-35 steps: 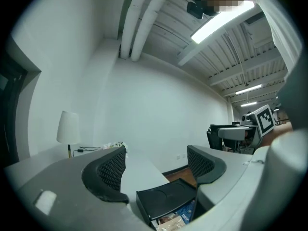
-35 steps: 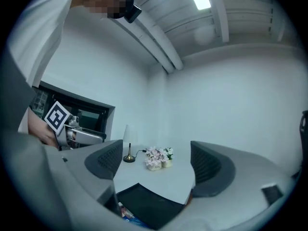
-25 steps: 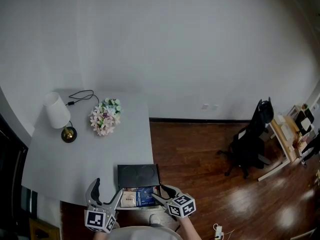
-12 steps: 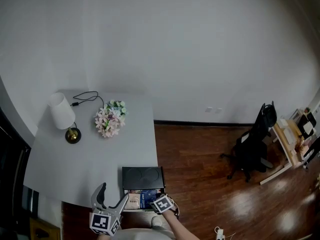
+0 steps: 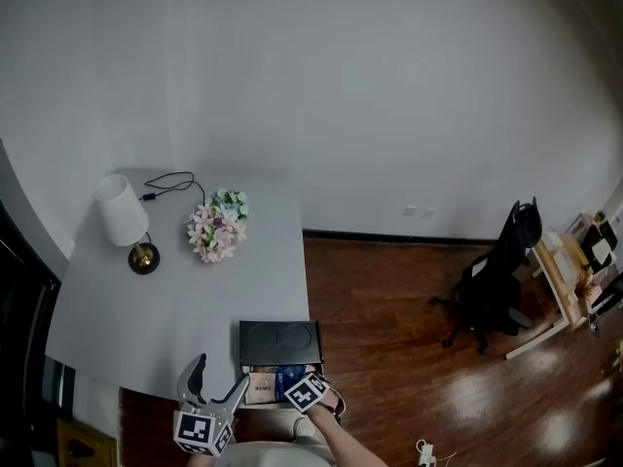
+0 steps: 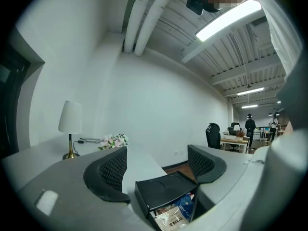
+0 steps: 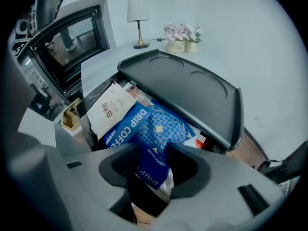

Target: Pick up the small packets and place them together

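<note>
The small blue drip coffee packet [image 7: 150,174] is sitting right between the jaws of my right gripper [image 7: 154,153]. They're closing on it, and both pads look like they're already touching its sides. It's poking up out of the open black box [image 5: 255,376] at the near edge of the table [image 5: 175,300], on the side closest to me. Right behind it in the box a bigger blue drip coffee bag [image 7: 144,124] is lying flat. A white packet [image 7: 108,107] with dark print is leaning next to that on the left, and something red is peeking out on the right, too hidden for me to tell what. The box's black lid [image 7: 183,90], with two round dents in it, is hanging over the back of the pile.

My left gripper [image 6: 158,165] is hovering just left of the box with its jaws spread wide, and I'm seeing nothing between them but the box further on.

Further back on the table, a bunch of pale flowers [image 5: 218,227] is standing near the wall, and a white-shaded lamp [image 5: 122,217] with a brass base is off to its left. Over the wood floor [image 5: 389,309] to the right, a black office chair [image 5: 496,280] is parked by a desk.
</note>
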